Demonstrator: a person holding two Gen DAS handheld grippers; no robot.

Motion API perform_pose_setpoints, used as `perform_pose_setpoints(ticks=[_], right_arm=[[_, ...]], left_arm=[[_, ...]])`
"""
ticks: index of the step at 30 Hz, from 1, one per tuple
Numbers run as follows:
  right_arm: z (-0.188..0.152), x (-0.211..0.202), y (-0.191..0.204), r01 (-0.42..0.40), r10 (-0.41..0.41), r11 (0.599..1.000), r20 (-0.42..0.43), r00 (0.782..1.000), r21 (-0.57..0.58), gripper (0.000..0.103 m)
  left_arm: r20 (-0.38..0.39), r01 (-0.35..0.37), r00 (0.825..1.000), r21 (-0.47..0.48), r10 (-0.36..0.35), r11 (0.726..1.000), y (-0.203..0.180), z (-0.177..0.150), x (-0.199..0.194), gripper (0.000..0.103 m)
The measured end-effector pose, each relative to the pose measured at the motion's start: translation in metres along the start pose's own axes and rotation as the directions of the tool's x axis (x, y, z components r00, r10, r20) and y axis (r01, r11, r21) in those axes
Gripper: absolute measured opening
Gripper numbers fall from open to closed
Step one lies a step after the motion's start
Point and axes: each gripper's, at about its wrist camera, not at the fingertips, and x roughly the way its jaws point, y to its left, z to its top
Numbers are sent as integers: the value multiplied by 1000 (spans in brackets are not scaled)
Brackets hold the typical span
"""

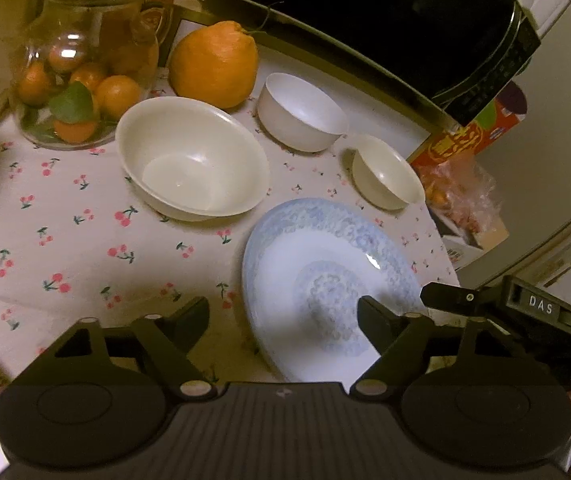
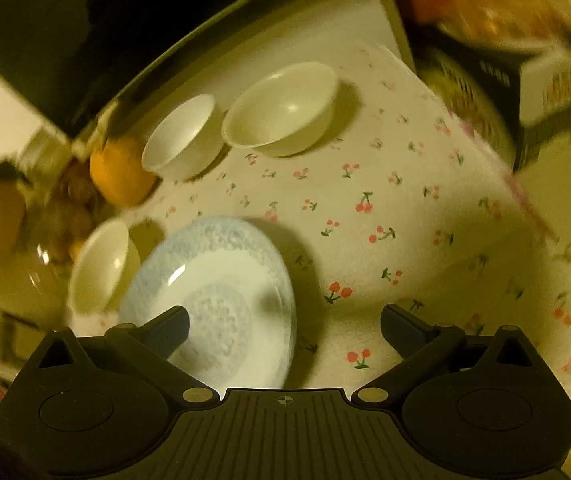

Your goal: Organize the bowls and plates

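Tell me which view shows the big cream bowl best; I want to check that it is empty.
The left wrist view: the big cream bowl sits sharp and near centre, its inside open to the camera and empty. The right wrist view shows the same bowl farther off and motion-blurred, though it looks empty there too.

Blue-patterned plate [image 1: 325, 264] on cherry-print tablecloth [image 1: 65, 248].

From the left gripper [image 1: 283, 312], the plate [image 1: 305, 248] sits right under its tips, big bowl [image 1: 193, 160] ahead-left, two smaller bowls [image 1: 301, 112] ahead-right, microwave [image 1: 385, 20] behind them.
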Motion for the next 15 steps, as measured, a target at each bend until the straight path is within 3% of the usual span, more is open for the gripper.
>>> perform_pose_setpoints(ticks=[7, 12, 15], right_arm=[[4, 5, -8, -64, 63, 996, 16, 998, 59, 84], [0, 14, 1, -55, 55, 998, -1, 998, 27, 47], [-2, 19, 4, -55, 55, 998, -13, 998, 29, 36]], left_arm=[[4, 35, 999, -66, -35, 997, 13, 2, 13, 55], [-20, 55, 998, -115, -57, 992, 21, 2, 18, 41], [-25, 56, 998, -109, -59, 992, 22, 1, 20, 32]])
